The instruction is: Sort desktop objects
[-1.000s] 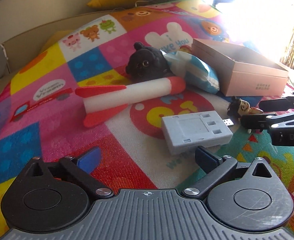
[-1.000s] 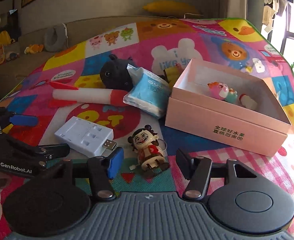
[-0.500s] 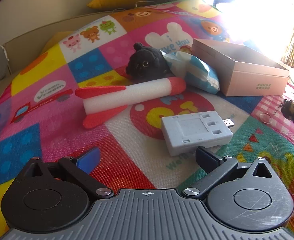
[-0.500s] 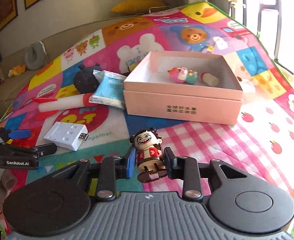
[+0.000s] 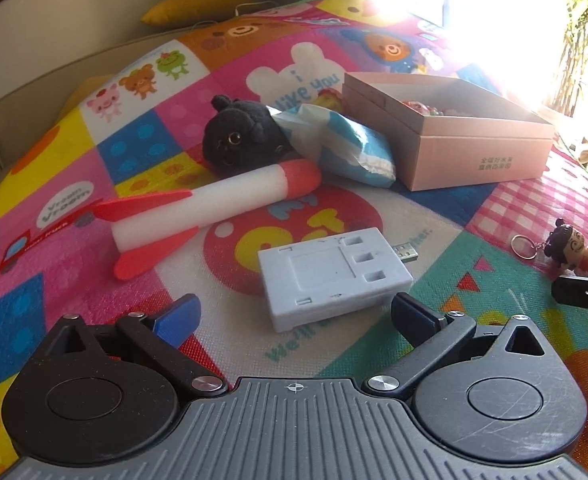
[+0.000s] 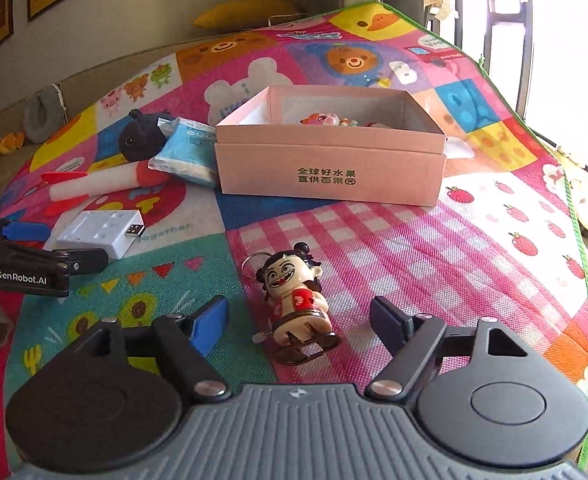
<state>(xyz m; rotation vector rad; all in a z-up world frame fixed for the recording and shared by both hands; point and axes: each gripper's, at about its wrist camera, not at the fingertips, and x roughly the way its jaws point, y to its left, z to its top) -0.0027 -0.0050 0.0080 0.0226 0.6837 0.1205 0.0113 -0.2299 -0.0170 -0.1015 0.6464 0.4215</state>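
While I am looking along the left gripper (image 5: 294, 312), its jaws are standing apart with nothing between them; the grey adapter (image 5: 334, 278) is lying just ahead of the fingertips on the play mat (image 5: 53, 184), its plug pointing right; beyond it the foam rocket (image 5: 209, 210) is lying slantwise, and the black plush (image 5: 241, 142) is leaning against the tissue pack (image 5: 346, 146); the pink box (image 5: 462, 136) is sitting open at the back right; at the right edge the doll (image 5: 576, 250) is showing with its key ring, just beside a dark finger of the other gripper.

Turning to the right view, I am seeing the right gripper (image 6: 300, 320) released, its jaws having just been opening; the doll (image 6: 298, 302) is standing upright on the mat between the fingers (image 6: 209, 322), with a clear gap to each pad; the pink box (image 6: 330, 168) is sitting well ahead of it, with small toys (image 6: 326, 120) inside; the left gripper (image 6: 25, 254) is reaching in from the left edge, beside the adapter (image 6: 101, 232).
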